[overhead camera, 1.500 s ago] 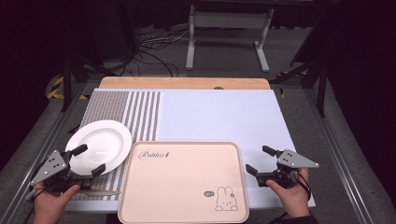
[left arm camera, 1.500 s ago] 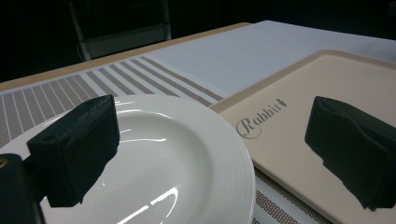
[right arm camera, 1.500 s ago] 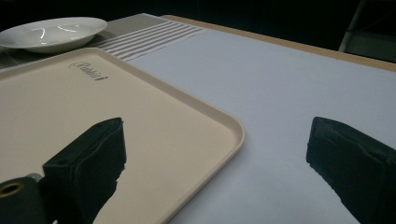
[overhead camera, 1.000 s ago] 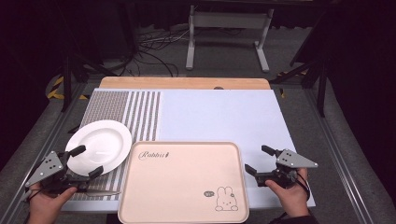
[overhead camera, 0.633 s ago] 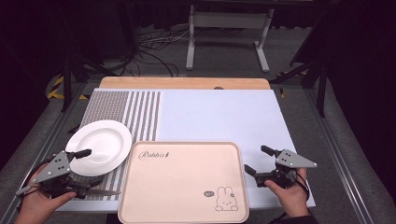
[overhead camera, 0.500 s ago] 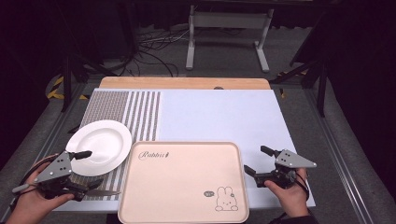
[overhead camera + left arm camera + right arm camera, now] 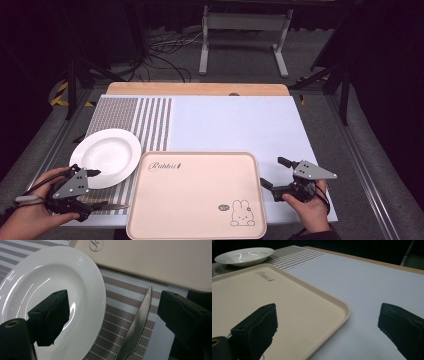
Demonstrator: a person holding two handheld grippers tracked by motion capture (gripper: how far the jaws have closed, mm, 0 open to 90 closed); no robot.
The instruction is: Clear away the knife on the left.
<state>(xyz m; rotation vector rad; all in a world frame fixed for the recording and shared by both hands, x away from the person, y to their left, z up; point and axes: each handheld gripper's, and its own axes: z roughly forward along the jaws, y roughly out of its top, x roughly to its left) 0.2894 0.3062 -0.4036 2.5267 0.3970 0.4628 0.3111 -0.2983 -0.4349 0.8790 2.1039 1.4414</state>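
Seen from the high view, a person sits at a table [image 7: 235,117] covered by a pale mat, with a striped placemat [image 7: 132,122] at its left side. A white plate [image 7: 105,156] rests on the placemat, its right edge just beside the beige tray [image 7: 197,197], which lies at the near middle of the table and carries a small rabbit drawing near its lower right corner. The left gripper [image 7: 95,189], held in the left hand [image 7: 30,217], sits at the near left corner with its jaws spread apart; one jaw reaches over the plate's near rim, the other lies low by a knife [image 7: 107,206] resting on the placemat between plate and table edge. The right gripper [image 7: 273,173], held in the right hand [image 7: 307,207], rests on the mat just right of the tray, jaws apart and holding nothing.

In the left gripper view, the two black jaws stand wide and released. The left jaw hangs over the white plate [image 7: 50,297], and the right jaw is off beyond the knife [image 7: 136,327], whose blade points toward the tray [image 7: 155,260] across the striped placemat [image 7: 117,297]. The knife lies between the jaws, gripped by neither.

In the right gripper view, the jaws are likewise spread and empty. The left jaw is over the tray [image 7: 287,307]; the right jaw is over the bare pale mat. The plate [image 7: 244,255] sits far off at the upper left, on the striped placemat [image 7: 294,256].
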